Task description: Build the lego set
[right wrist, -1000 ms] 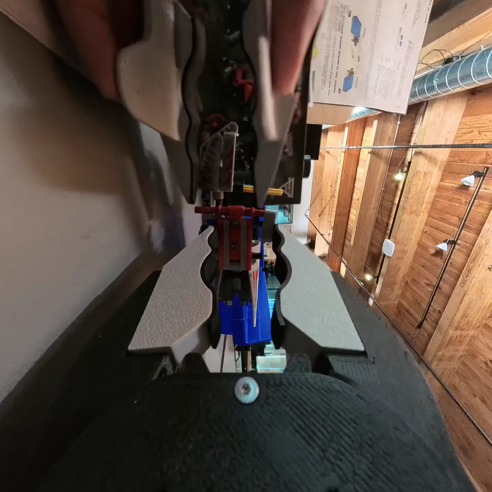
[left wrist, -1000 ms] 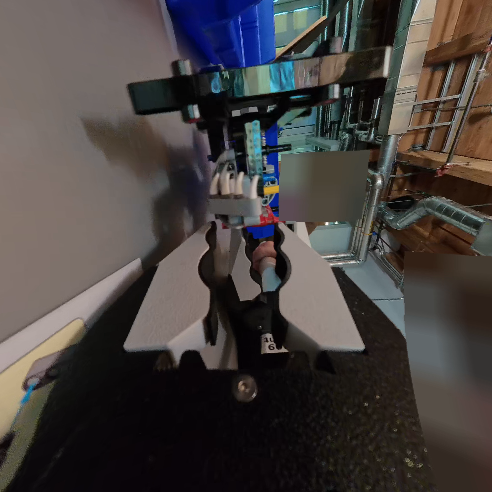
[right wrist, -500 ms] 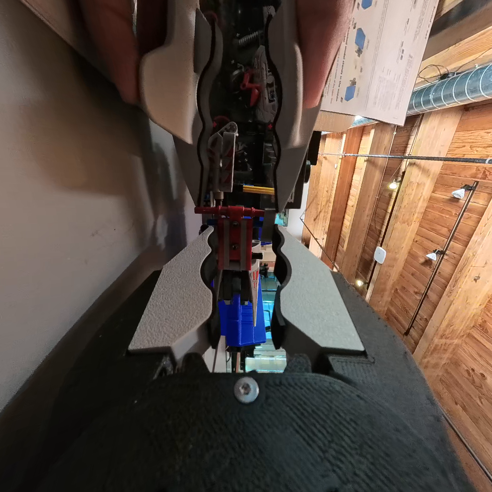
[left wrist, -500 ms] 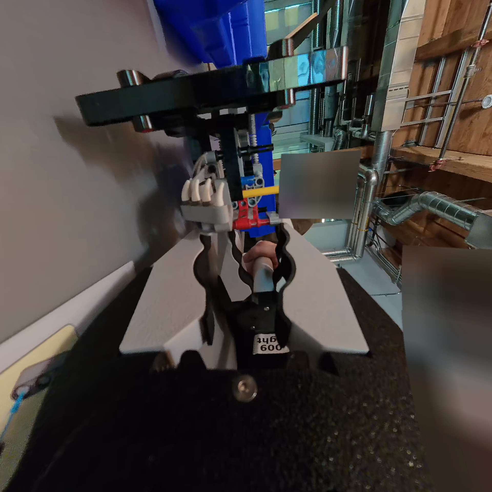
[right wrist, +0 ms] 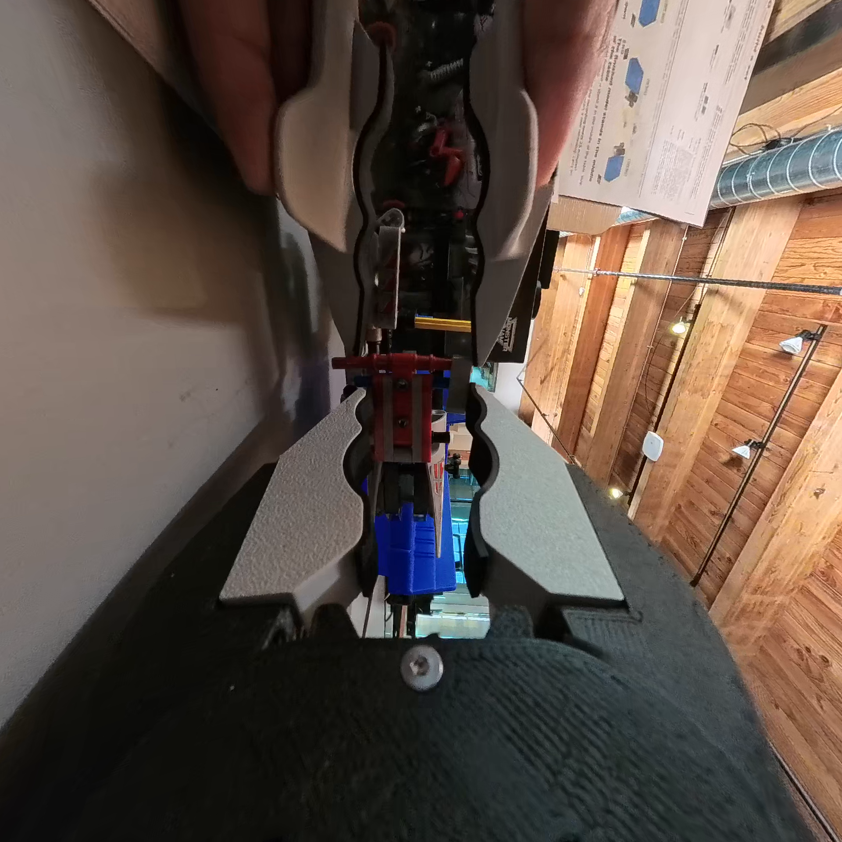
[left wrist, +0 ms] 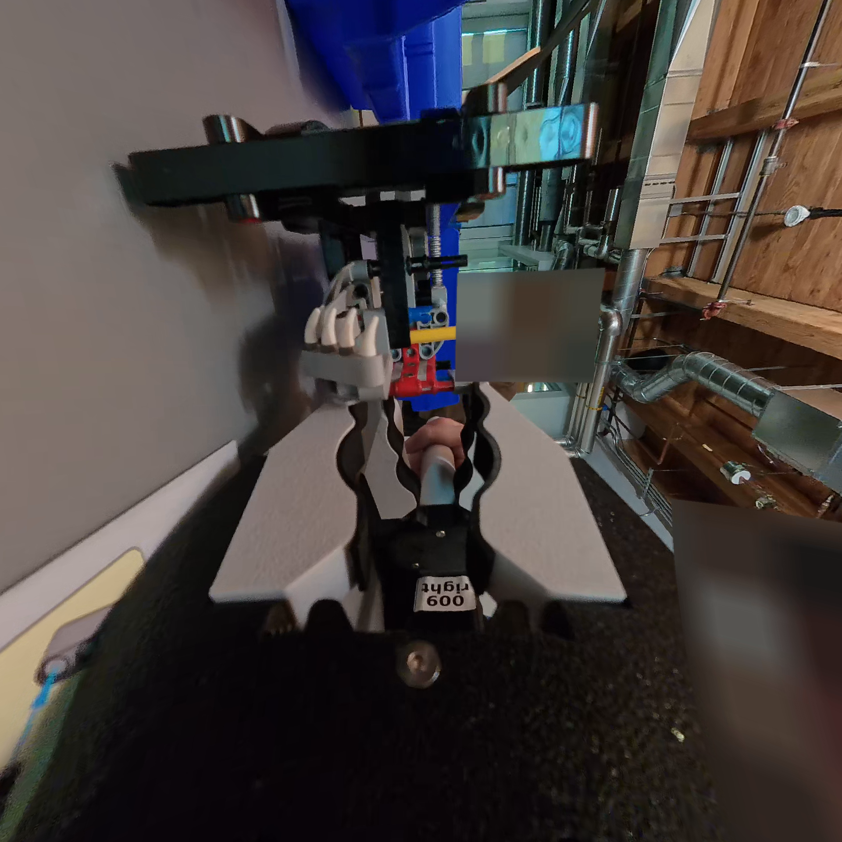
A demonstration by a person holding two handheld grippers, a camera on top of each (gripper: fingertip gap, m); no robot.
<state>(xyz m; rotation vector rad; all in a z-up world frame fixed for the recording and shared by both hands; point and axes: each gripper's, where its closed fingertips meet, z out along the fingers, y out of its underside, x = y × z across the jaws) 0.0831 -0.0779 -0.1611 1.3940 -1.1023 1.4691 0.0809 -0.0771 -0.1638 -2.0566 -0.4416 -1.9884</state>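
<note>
Lego model (left wrist: 410,346) hangs in the air between our two grippers, which meet it nose to nose from opposite ends. It is clear of the pale surface (left wrist: 114,273) beside it, and we cannot tell whether that is counter or wall.

The right gripper (right wrist: 417,394) has its jaws drawn in close around the red and blue end. We judge this to be the carrying grip: it holds the model steady and leaves the far end free to work on.

The left gripper (left wrist: 417,398) comes at the end with the grey claw piece (left wrist: 346,360) and yellow axle (left wrist: 433,335), below the broad black part (left wrist: 319,168). Its jaws are narrowed, with the model at their tips, but we cannot tell whether they pinch anything. It is probably lining up to press or seat a piece against the right gripper's hold.
</note>
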